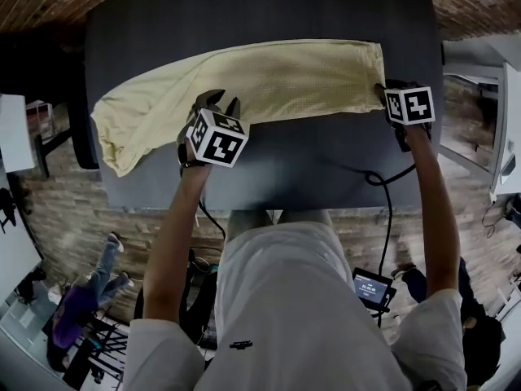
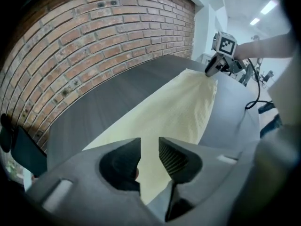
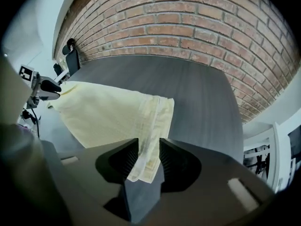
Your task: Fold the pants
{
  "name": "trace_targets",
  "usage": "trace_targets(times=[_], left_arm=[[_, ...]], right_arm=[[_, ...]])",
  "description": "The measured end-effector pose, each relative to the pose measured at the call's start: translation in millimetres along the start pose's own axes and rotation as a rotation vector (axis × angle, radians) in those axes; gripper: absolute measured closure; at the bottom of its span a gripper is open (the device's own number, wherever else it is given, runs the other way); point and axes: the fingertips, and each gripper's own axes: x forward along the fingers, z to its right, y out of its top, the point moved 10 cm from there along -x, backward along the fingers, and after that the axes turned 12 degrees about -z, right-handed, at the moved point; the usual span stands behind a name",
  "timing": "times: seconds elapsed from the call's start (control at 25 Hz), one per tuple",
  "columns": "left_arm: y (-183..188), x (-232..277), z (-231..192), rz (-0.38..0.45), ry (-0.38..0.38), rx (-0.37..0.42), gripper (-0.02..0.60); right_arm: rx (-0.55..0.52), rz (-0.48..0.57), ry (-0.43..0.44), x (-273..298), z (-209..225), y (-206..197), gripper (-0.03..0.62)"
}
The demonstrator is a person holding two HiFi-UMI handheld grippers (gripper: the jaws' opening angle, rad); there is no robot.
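Note:
Pale yellow pants point(image 1: 269, 80) lie stretched flat across the dark grey table point(image 1: 326, 161), one end at the left, the other at the right. My left gripper point(image 1: 221, 100) hovers over their near edge around the middle; in the left gripper view its jaws point(image 2: 149, 149) stand apart with the cloth point(image 2: 178, 112) lying below them. My right gripper point(image 1: 384, 90) is at the right end. In the right gripper view its jaws point(image 3: 149, 149) straddle the near corner of the hemmed end point(image 3: 150, 126), and a gap shows beside the cloth.
A brick wall point(image 3: 188, 22) runs behind the table. A black cable point(image 1: 383, 173) crosses the table's near right edge. A dark chair point(image 1: 77, 129) stands at the table's left end and white furniture point(image 1: 496, 120) at its right.

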Motion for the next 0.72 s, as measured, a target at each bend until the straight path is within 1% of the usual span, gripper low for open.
trace_targets(times=[0.04,0.12,0.16,0.24,0.32,0.52,0.72], left_arm=[[-2.0,-3.4,2.8,0.003,0.002,-0.011,0.459],[-4.7,-13.3,10.0,0.007,0.002,-0.031,0.459],[-6.4,-19.1,13.6,0.008,0.003,-0.042,0.459],[-14.4,-27.2,18.5,0.01,0.012,-0.075,0.459],[-26.5,-30.1,21.5,0.018,0.028,-0.114,0.463],[-55.2,-43.0,31.2,0.036,0.053,-0.195,0.468],[-97.9,-50.5,14.6,0.035,0.062,-0.272,0.468]], right_arm=[[0.004,0.024,-0.029,-6.9,-0.1,-2.4,0.44],[0.006,0.084,-0.089,-28.7,-2.1,-7.5,0.43],[-0.004,0.12,-0.111,-41.0,-5.2,-8.4,0.43],[-0.061,0.19,-0.13,-59.1,-18.8,-4.1,0.435],[-0.144,0.242,-0.122,-65.2,-39.4,1.0,0.466],[-0.35,0.299,-0.065,-72.4,-94.5,5.6,0.489],[-0.503,0.339,-0.047,-74.3,-157.8,22.5,0.499]])
